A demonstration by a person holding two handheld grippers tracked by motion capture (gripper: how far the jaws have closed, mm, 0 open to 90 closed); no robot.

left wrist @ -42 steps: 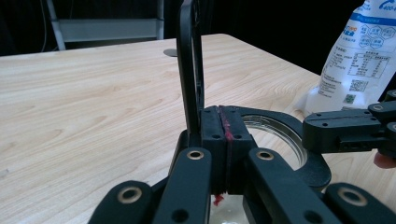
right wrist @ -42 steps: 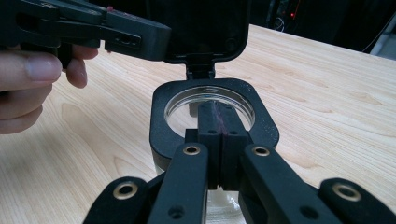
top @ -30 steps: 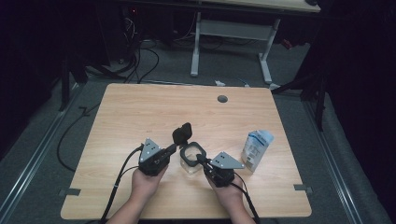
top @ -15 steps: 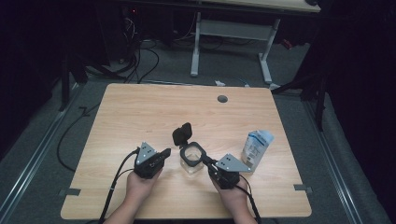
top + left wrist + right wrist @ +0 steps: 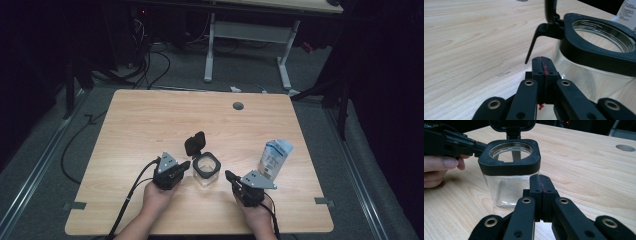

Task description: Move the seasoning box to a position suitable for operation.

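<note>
Closed grippers (image 5: 186, 165) (image 5: 229, 175) flank the jar (image 5: 206, 170) — mid-table (image 5: 150, 120).

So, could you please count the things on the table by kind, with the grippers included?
Glass jar with black flip lid: 1
Blue-and-white carton: 1
Grippers, left gripper and right gripper: 2
Total: 4

Left gripper (image 5: 184, 165): jaws pressed together, nothing between them (a red smear shows along the seam in the left gripper view), pointing right and slightly away from the person.
Left hand (image 5: 157, 197): wrapped around the gripper's rear, forearm coming in from the bottom edge.
Right gripper (image 5: 229, 175): jaws shut flat against each other, empty, aimed left.
Right hand (image 5: 257, 215): grasps the body from behind, low over the surface (image 5: 150, 120).
</note>
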